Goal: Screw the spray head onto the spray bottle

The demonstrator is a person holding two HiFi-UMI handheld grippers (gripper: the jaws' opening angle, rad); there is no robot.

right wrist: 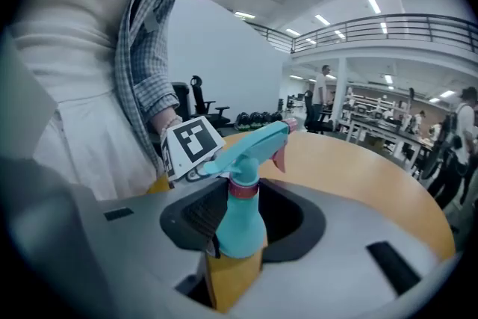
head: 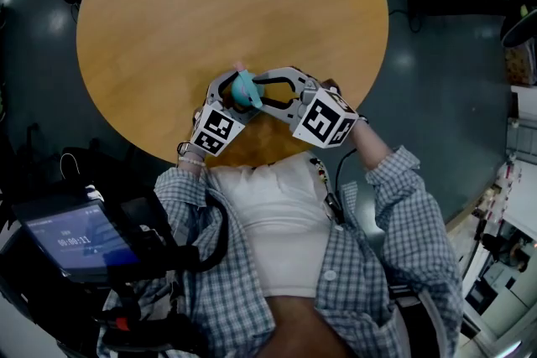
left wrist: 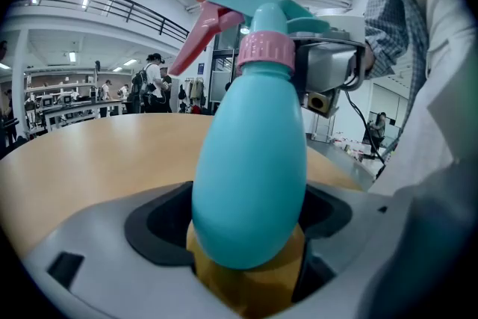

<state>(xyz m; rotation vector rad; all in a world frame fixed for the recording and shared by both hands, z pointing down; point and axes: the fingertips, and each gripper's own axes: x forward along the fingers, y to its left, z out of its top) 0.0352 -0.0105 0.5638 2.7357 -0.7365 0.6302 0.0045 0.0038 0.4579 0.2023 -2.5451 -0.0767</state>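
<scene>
With the left hand-held gripper (head: pixel 235 95), clamps the teal, egg-shaped plastic spray bottle (left wrist: pixel 250 175) round its rounded belly, with both dark pads pressed against its sides. Holds the spray bottle neck-up over the near edge of the round wooden table (head: pixel 226 4), close in front of a chest in a white top and an open checked shirt (head: pixel 411 214). Shows, on the neck, the teal plastic spray head (left wrist: pixel 258 7), with its pink ribbed collar (left wrist: pixel 265 50) at the top of the bottle and its pink trigger (left wrist: pixel 200 37) pointing out over the tabletop. With the right hand-held gripper (head: pixel 262 92), reaches in from the opposite side and grips the spray head at that collar, jaws drawn partway in, a pad on each side of the neck and the ribbed pad touching the bottle's shoulder just below. Sets the two grippers nose to nose, with the bottle between them and the black-and-white marker cubes (head: pixel 325 118) angled back toward the body. Impossible to judge from any view how tightly the collar sits, or whether the bottle's base touches the wood.
</scene>
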